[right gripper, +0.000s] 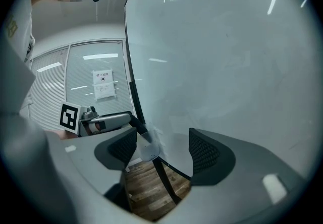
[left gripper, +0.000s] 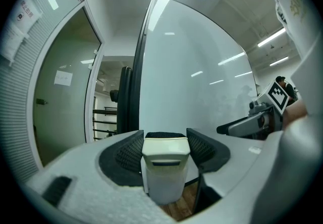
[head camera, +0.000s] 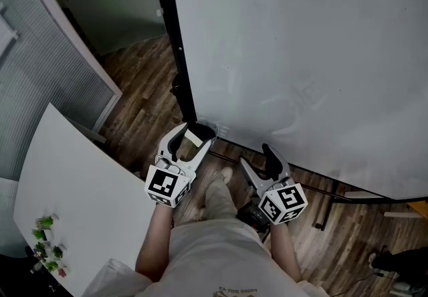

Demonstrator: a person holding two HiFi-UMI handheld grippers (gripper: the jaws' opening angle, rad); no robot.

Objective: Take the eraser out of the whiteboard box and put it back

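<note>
A cream eraser point(head camera: 194, 136) with a dark felt face sits between the jaws of my left gripper point(head camera: 198, 132), which is shut on it. In the left gripper view the eraser point(left gripper: 164, 167) stands upright between the ribbed pads, held off the whiteboard point(head camera: 301, 55). A small clear box point(right gripper: 146, 148) hangs at the whiteboard's lower left corner by the black frame post point(head camera: 175, 41), just ahead of the eraser. My right gripper point(head camera: 267, 160) is open and empty to the right; in its own view the right gripper point(right gripper: 162, 148) points at the board's lower edge.
A white table point(head camera: 73, 188) with small plants point(head camera: 47, 249) lies to my left. Dark wooden floor point(head camera: 134, 115) runs under the board. A glass partition with blinds point(head camera: 40, 81) stands further left. The board's stand feet point(head camera: 321, 222) reach out at right.
</note>
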